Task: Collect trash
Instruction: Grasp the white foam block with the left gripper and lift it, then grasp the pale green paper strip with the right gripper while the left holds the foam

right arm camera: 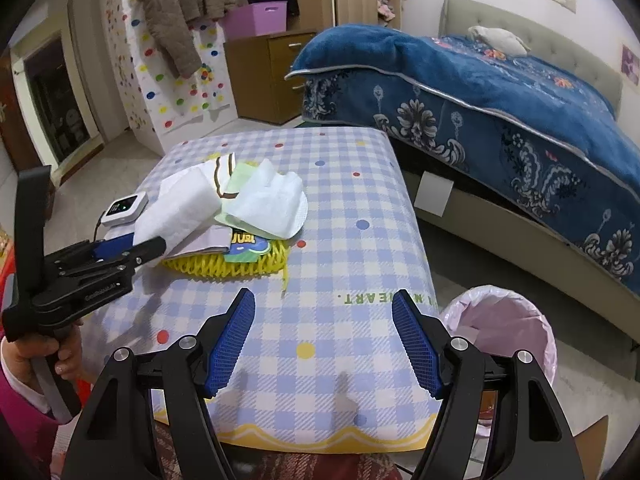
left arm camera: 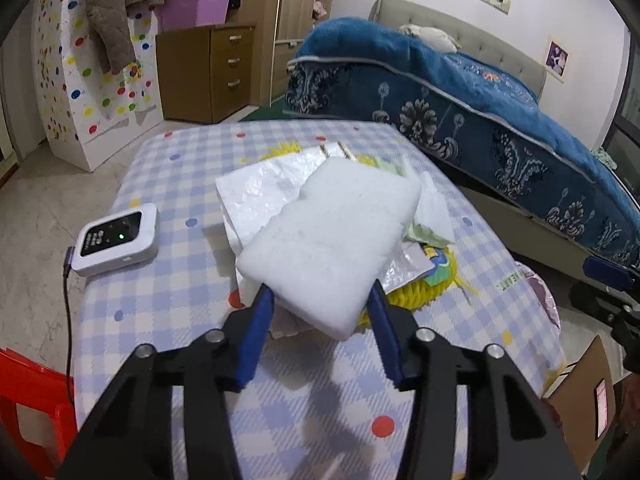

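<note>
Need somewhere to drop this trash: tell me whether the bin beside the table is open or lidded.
Open: the pink-lined bin shows its open mouth, no lid, beside the table. How full it is cannot be told.
</note>
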The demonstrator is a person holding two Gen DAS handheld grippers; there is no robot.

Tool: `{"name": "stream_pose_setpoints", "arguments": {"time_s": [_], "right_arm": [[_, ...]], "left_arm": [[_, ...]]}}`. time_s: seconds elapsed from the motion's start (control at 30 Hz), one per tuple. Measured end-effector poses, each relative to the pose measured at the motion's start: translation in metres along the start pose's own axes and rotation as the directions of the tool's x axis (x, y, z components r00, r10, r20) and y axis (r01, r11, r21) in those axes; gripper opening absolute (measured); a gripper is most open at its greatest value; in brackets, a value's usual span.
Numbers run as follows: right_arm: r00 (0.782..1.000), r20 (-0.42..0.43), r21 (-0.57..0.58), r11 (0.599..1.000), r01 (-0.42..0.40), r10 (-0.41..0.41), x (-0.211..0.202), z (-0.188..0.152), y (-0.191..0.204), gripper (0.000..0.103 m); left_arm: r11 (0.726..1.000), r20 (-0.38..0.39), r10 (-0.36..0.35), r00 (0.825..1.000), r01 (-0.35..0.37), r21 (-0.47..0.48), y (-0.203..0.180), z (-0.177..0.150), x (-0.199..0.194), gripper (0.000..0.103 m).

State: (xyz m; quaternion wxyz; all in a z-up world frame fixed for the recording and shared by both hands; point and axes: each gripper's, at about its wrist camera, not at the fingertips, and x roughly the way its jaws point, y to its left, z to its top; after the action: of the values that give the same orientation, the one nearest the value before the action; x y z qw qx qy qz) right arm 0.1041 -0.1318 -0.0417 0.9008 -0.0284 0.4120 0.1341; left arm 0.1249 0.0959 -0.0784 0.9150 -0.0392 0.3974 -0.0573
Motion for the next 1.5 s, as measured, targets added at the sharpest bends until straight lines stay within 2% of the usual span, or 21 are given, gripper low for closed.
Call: {"name": "stream_pose_setpoints", "arguments": {"time_s": [0.17,0.37,0.53,0.6,0.63,0.67,0.77,0.83,0.93,1.1,1.13,1.17,1.27,1.4,1.47,1.5], "right_arm": [[1.000,0.005,-0.011,1.000,-0.009,0.009,-0.002,0.001,0.005,0.071],[0.999,0.008,-0.029,0.999,-0.045,0.046,0.006,0.008,0.016,0.074],[0.997,0.003,-0.044,0.996,-0.074,0.075,0.025,0.019,0.028,0.074],[0.997,0.002,-0.058,0.995,-0.078,0.079,0.034,0.025,0.035,0.070],[0.997,0.003,-0.067,0.995,-0.076,0.076,0.038,0.027,0.038,0.063],[0.998,0.004,-0.081,0.994,-0.069,0.069,0.043,0.031,0.042,0.061],[0.998,0.000,-0.106,0.992,-0.063,0.064,0.058,0.042,0.052,0.061],[0.998,-0.006,-0.112,0.991,-0.069,0.069,0.069,0.048,0.057,0.062],[0.997,-0.022,-0.123,0.990,-0.071,0.068,0.087,0.057,0.067,0.076],[0.997,-0.055,-0.111,0.992,-0.054,0.048,0.115,0.065,0.078,0.077],[0.998,-0.061,-0.115,0.993,-0.037,0.030,0.119,0.066,0.080,0.073],[0.998,-0.069,-0.118,0.993,-0.024,0.016,0.123,0.067,0.081,0.063],[0.996,-0.085,-0.104,0.994,-0.023,0.014,0.125,0.065,0.080,0.053],[0.998,-0.066,-0.098,0.995,-0.008,0.001,0.114,0.066,0.074,0.041],[0.998,-0.058,-0.092,0.996,0.003,-0.008,0.107,0.066,0.068,0.025],[0.998,-0.058,-0.087,0.996,0.007,-0.012,0.104,0.066,0.063,0.021]], "left_arm": [[1.000,0.063,0.013,0.998,-0.012,-0.028,0.008,-0.004,-0.034,0.044],[0.994,0.081,0.075,0.994,-0.068,-0.086,0.023,-0.010,-0.062,0.044],[0.988,0.080,0.125,0.989,-0.117,-0.103,0.034,-0.011,-0.067,0.045],[0.985,0.076,0.145,0.987,-0.136,-0.105,0.037,-0.009,-0.065,0.045],[0.984,0.076,0.150,0.986,-0.142,-0.105,0.038,-0.008,-0.064,0.045],[0.984,0.075,0.153,0.985,-0.145,-0.105,0.039,-0.007,-0.062,0.045],[0.982,0.073,0.169,0.983,-0.162,-0.097,0.040,-0.001,-0.054,0.045],[0.982,0.072,0.172,0.983,-0.165,-0.094,0.042,0.001,-0.050,0.045],[0.982,0.066,0.171,0.983,-0.164,-0.096,0.044,0.005,-0.042,0.045],[0.983,0.050,0.163,0.985,-0.158,-0.097,0.048,0.006,-0.032,0.045],[0.983,0.047,0.161,0.986,-0.156,-0.097,0.048,0.006,-0.031,0.045],[0.983,0.044,0.160,0.986,-0.156,-0.097,0.048,0.005,-0.030,0.045],[0.983,0.040,0.158,0.987,-0.154,-0.099,0.050,0.004,-0.029,0.045],[0.982,0.044,0.160,0.986,-0.155,-0.105,0.051,0.004,-0.031,0.045],[0.983,0.050,0.161,0.986,-0.155,-0.103,0.048,0.004,-0.035,0.045],[0.983,0.053,0.160,0.986,-0.155,-0.102,0.046,0.004,-0.036,0.045]]}}
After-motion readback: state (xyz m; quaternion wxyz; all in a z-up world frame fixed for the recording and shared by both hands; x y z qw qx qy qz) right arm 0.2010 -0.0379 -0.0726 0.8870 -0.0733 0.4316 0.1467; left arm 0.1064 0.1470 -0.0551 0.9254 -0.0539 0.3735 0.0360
